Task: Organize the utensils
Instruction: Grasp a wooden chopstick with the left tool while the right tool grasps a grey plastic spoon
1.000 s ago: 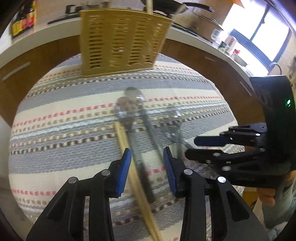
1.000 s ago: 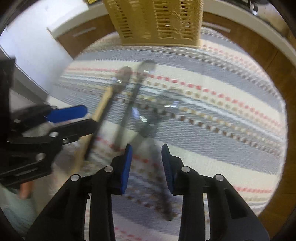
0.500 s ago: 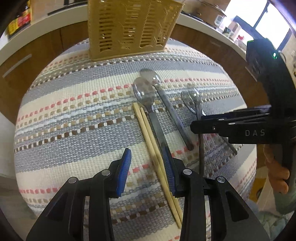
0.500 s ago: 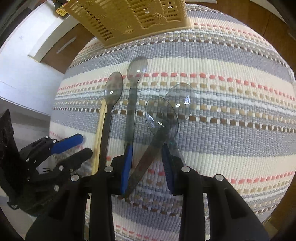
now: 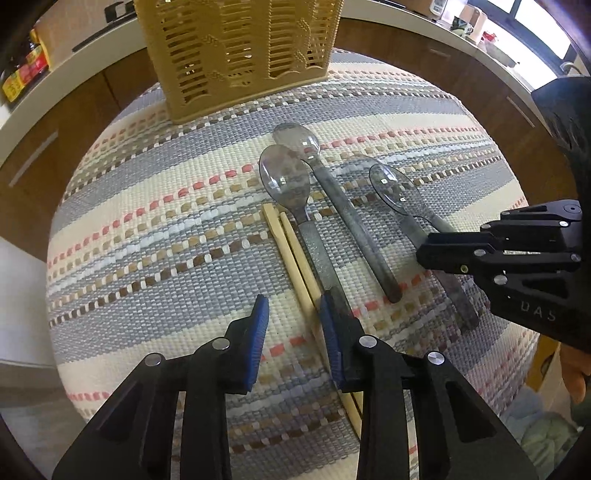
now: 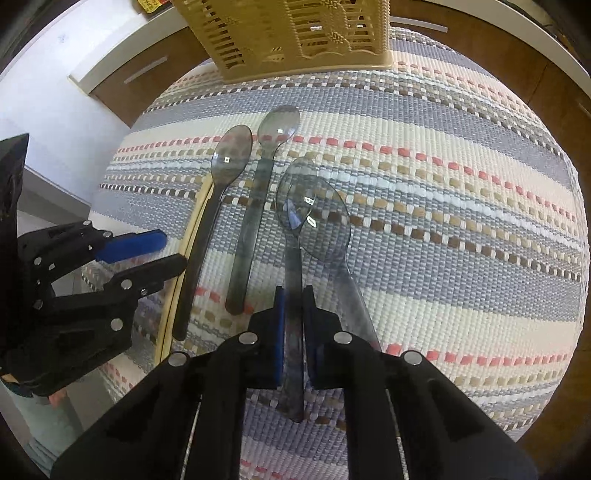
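Where chopsticks [image 5: 291, 254] lie, spoons [image 5: 334, 206] alongside.

Bright daylight, sharp focus, strong fisheye bending

Daylight is admitted through a blown-out window [image 5: 532, 26] far ahead and to the right of the left tongs [image 5: 293, 332]; small glints are seen on the clear spoon bowls [image 6: 312, 214] just ahead of the right tongs [image 6: 293, 325]. Shadows are faint. Edges are curved and darkly vignetted.

The only legible lettering is "DAS", in pale capitals on the black body of the right tongs [image 5: 421, 254], seen in the left wrist view. Labels on the far bottles [image 5: 22, 74] are too blurred to read.
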A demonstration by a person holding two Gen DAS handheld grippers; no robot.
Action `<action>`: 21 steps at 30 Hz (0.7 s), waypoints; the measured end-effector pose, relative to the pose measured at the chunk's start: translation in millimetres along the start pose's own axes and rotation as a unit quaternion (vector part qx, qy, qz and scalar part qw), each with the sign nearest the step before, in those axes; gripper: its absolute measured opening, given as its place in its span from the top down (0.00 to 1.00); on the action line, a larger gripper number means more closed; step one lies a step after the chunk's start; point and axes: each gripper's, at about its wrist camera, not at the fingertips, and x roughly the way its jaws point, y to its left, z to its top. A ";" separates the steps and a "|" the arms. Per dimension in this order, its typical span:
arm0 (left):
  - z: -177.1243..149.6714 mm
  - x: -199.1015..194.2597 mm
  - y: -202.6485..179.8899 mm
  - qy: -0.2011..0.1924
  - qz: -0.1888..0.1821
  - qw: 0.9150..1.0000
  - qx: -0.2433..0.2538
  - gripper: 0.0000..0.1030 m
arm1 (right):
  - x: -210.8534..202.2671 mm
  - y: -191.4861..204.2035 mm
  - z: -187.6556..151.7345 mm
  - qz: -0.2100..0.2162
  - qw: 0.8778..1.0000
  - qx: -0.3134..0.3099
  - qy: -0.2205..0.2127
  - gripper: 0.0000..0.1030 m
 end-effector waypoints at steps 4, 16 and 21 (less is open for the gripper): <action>-2.5 -0.9 8.3 0.007 0.003 1.000 -0.015 0.90 | -8.1 -6.0 -10.1 0.011 1.000 -0.001 -0.001 0.96; 11.1 9.0 -0.6 0.042 0.020 0.999 0.014 0.81 | 1.6 -0.4 8.9 0.000 0.998 -0.031 0.060 0.94; 12.2 10.8 -4.2 0.043 0.026 0.998 0.024 0.81 | 7.7 10.7 21.1 -0.023 0.994 -0.071 0.081 0.89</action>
